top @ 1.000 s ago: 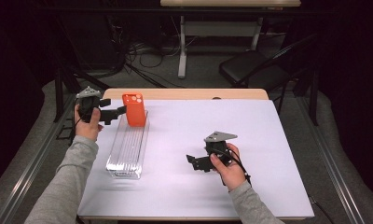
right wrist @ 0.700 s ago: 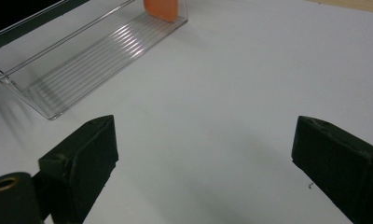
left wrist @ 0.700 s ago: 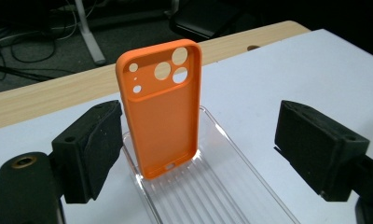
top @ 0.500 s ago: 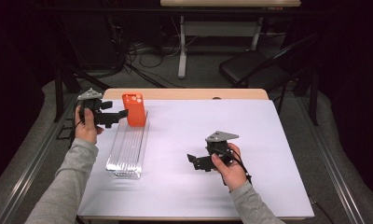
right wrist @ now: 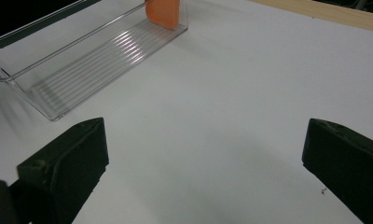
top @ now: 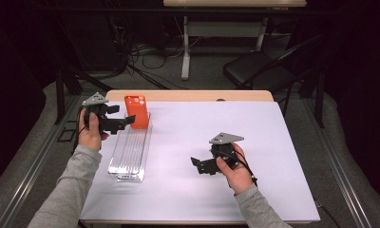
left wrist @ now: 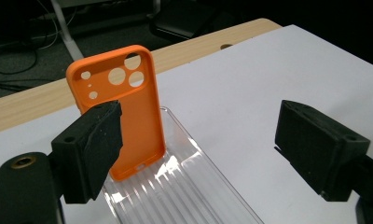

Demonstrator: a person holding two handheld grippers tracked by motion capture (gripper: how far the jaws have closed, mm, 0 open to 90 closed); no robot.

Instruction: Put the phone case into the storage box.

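Note:
An orange phone case [top: 136,111] [left wrist: 128,112] stands upright at the far end of a clear ribbed tray [top: 128,154] [left wrist: 189,191], its camera holes at the top. My left gripper [top: 123,116] [left wrist: 198,133] hovers just left of the case with its jaws open; the case lies beyond the left jaw and no pad presses on it. My right gripper [top: 197,166] [right wrist: 203,154] rests low over the white table, right of the tray. Its jaws have just been opening and stand wide with nothing between them. In the right gripper view the tray [right wrist: 82,60] and the case's bottom edge [right wrist: 163,11] lie ahead.
The table [top: 273,142] has a white top with a wooden strip along its far edge. A dark chair [top: 254,71] and cables sit on the floor behind it. Bare table surface spreads around the right gripper.
My left hand has drawn back slightly toward the near side, away from the case. The case, tray and right hand have stayed put.

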